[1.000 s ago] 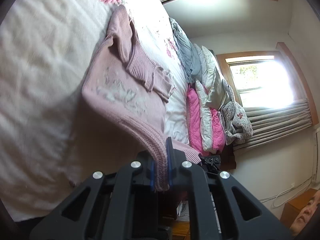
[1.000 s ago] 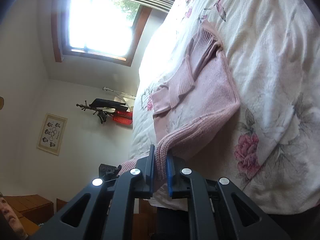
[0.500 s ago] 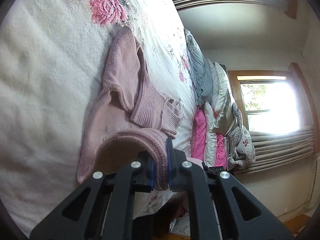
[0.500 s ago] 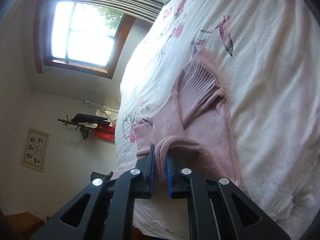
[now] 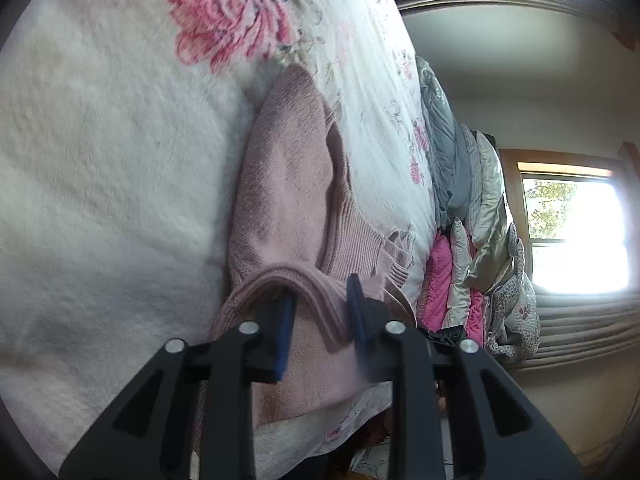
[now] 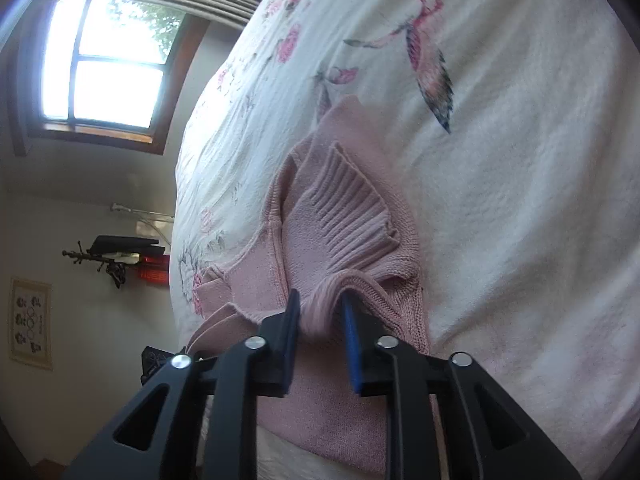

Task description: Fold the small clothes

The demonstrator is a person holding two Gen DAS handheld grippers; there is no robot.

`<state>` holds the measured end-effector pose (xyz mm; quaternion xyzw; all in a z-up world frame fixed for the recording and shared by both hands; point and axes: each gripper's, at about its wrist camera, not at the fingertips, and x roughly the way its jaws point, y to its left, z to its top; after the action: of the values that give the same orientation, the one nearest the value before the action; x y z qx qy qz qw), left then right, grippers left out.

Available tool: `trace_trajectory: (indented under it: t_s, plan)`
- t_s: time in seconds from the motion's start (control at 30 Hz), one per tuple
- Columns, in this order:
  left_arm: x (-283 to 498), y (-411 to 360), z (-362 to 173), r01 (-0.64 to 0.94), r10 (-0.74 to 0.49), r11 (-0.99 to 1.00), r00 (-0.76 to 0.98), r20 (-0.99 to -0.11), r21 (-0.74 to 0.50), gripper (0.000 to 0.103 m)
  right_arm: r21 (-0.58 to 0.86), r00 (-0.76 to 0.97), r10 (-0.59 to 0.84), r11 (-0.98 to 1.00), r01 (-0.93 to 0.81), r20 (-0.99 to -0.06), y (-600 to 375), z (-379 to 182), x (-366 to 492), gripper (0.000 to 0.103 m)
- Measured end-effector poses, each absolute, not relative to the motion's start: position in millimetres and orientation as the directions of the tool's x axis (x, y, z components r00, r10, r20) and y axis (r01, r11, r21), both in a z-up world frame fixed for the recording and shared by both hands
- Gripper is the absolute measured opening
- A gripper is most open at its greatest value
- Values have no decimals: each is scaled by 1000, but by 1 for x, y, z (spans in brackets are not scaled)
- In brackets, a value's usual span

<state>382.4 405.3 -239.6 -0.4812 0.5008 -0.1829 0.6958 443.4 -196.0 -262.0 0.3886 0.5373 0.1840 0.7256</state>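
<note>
A pink knit sweater (image 5: 288, 200) with ribbed cuffs is lying folded on the white floral bedspread (image 5: 100, 160). At 6 o'clock, the left tongs (image 5: 320, 320) and right tongs (image 6: 320, 320) are standing apart, straddling its ribbed hem.

Both grippers, left (image 5: 320, 320) and right (image 6: 320, 330), now spread apart, releasing pink sweater (image 5: 288, 200) hem folded over onto itself.

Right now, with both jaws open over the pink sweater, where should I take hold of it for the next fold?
Grip the pink sweater at its thick rolled edge, which humps up off the bedspread. Each hand-held gripper, left and right, already straddles it, so close straight ahead from the near side.
</note>
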Motion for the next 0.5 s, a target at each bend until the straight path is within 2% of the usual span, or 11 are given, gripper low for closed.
trace_trajectory:
  t_s: [0.03,0.1,0.17,0.27,0.5]
  plan:
    - [382,407,-231,-201,-720,497,448,-531,-844,55,742,368,663,657,131,-652,-196,-254,443,48]
    - [379,411,-215,-157,-672,567,480,-564,-809,63,732,375,658,675,91,-653,-196,-243,443,50]
    - [381,412,-205,-125,-643,617,490,-589,-777,63,723,367,658,689,57,-657,-194,-235,443,50]
    - [390,406,-197,-88,-608,686,475,-636,-722,63,640,362,601,768,-17,-712,-179,-224,445,50]
    - [418,379,-206,-29,-551,793,391,-737,-608,63,526,325,527,845,-98,-786,-147,-240,468,50]
